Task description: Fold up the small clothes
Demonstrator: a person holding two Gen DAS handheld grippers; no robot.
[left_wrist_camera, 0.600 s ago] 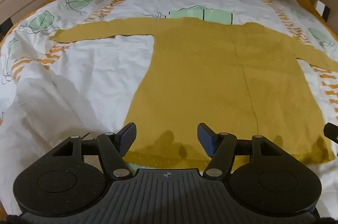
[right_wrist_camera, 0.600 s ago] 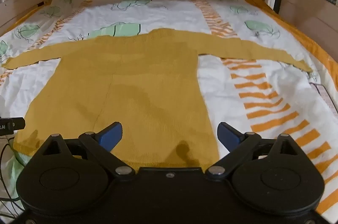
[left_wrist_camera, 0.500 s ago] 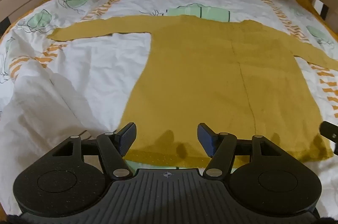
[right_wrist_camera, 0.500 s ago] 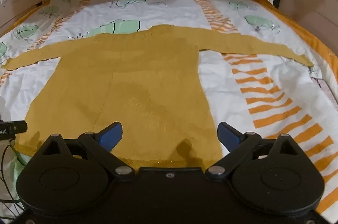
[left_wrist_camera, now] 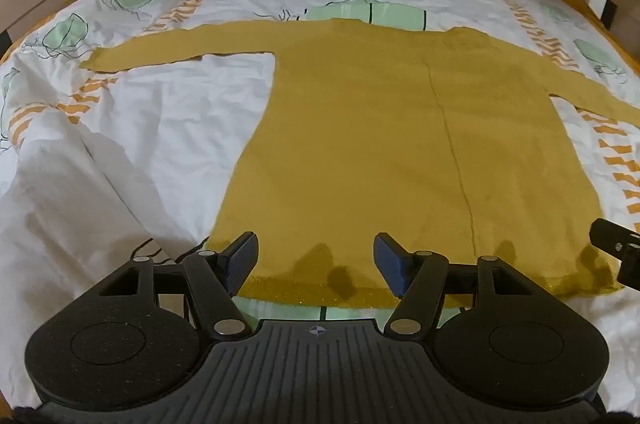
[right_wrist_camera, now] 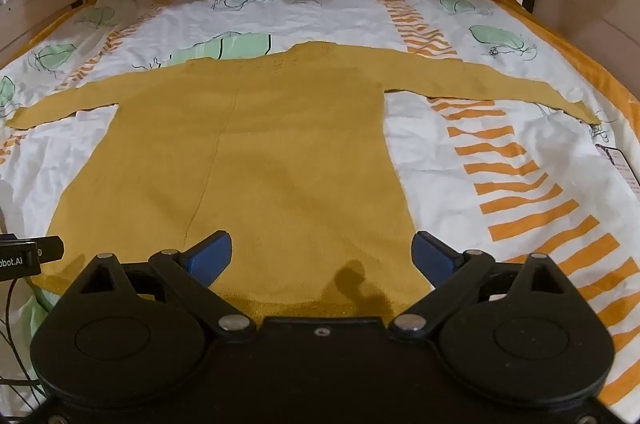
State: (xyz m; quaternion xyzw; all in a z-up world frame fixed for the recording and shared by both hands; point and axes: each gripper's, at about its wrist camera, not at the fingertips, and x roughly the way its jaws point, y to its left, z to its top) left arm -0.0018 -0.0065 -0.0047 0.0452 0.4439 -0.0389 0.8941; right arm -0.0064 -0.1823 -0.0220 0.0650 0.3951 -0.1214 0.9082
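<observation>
Mustard sweater (left_wrist_camera: 384,127) spread flat on the patterned bedsheet (left_wrist_camera: 132,151), sleeves stretched to both sides, your left gripper (left_wrist_camera: 316,260) and right gripper (right_wrist_camera: 322,256) poised over its near hem, jaws wide apart, grasping nothing.

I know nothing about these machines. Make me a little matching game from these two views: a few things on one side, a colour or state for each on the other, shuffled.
Things:
1. sweater
2. bedsheet
3. left gripper
4. gripper pads

Descriptions:
A. blue
B. white with green and orange print
C. mustard yellow, spread flat with sleeves out
D. open above the hem, holding nothing

Pairs: 1-C, 2-B, 3-D, 4-A
</observation>
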